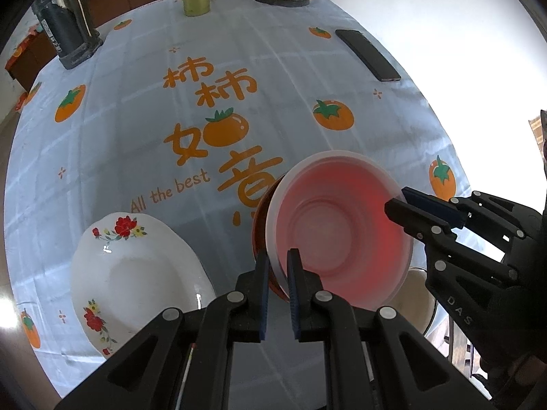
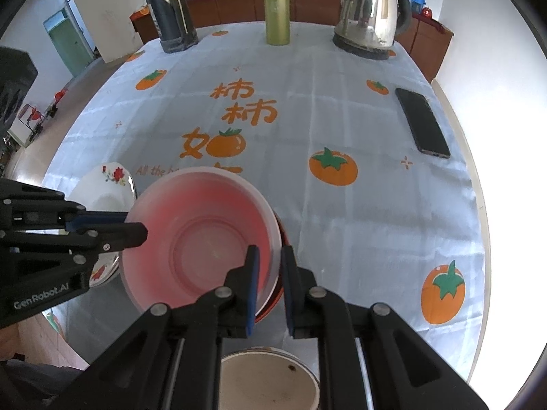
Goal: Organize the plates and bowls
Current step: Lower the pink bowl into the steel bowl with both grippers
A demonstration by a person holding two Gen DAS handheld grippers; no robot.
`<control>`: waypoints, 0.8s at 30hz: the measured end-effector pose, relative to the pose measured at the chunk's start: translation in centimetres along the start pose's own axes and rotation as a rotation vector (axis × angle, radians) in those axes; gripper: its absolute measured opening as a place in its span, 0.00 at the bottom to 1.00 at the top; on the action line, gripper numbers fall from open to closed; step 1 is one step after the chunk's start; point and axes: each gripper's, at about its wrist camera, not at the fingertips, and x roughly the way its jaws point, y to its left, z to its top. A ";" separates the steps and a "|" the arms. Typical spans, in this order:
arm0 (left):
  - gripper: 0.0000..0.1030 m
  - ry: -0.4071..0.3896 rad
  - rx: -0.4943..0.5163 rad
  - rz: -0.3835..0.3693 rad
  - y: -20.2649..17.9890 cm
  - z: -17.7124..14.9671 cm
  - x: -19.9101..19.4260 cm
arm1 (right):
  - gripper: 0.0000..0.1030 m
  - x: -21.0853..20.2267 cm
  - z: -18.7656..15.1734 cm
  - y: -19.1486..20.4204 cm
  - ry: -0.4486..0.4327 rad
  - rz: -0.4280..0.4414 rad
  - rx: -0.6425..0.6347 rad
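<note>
We grip the nested bowls at mid-table: our left gripper (image 1: 277, 273) pinches the left rims, our right gripper (image 2: 269, 273) the right rims. A translucent plastic bowl (image 1: 338, 232) sits inside a red bowl (image 1: 261, 212). A glossy flowered plate (image 1: 136, 273) lies left.

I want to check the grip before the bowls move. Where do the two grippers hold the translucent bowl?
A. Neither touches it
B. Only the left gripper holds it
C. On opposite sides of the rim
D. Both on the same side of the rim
C. The left gripper clamps one side of the translucent bowl, and the right gripper clamps the opposite side of its rim, each visible across the bowl in the other's view.
</note>
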 end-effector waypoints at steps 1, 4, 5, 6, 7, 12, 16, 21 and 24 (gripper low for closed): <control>0.11 0.002 0.001 0.001 0.0 0.0 0.1 | 0.13 0.1 0.0 0.0 0.002 0.000 0.000; 0.11 0.007 0.002 0.002 -0.1 -0.1 0.4 | 0.13 0.3 -0.1 -0.1 0.008 0.001 0.002; 0.11 0.009 0.002 0.003 -0.1 -0.1 0.5 | 0.13 0.4 -0.1 -0.2 0.011 0.001 0.003; 0.11 0.010 0.001 0.003 -0.1 -0.2 0.6 | 0.13 0.5 -0.2 -0.2 0.012 0.001 0.002; 0.11 0.012 0.001 0.003 -0.1 -0.2 0.7 | 0.13 0.5 -0.2 -0.2 0.013 0.001 0.002; 0.11 0.017 0.000 0.004 -0.2 -0.1 1.0 | 0.13 0.9 -0.2 -0.3 0.019 0.000 0.002; 0.11 0.023 -0.002 0.005 -0.1 -0.2 1.3 | 0.13 1.1 -0.2 -0.4 0.025 0.001 0.002; 0.11 0.027 -0.003 0.005 -0.1 -0.2 1.6 | 0.13 1.2 -0.2 -0.4 0.029 0.002 0.002; 0.11 0.033 -0.004 0.006 -0.1 -0.2 1.8 | 0.13 1.3 -0.3 -0.4 0.032 0.002 0.002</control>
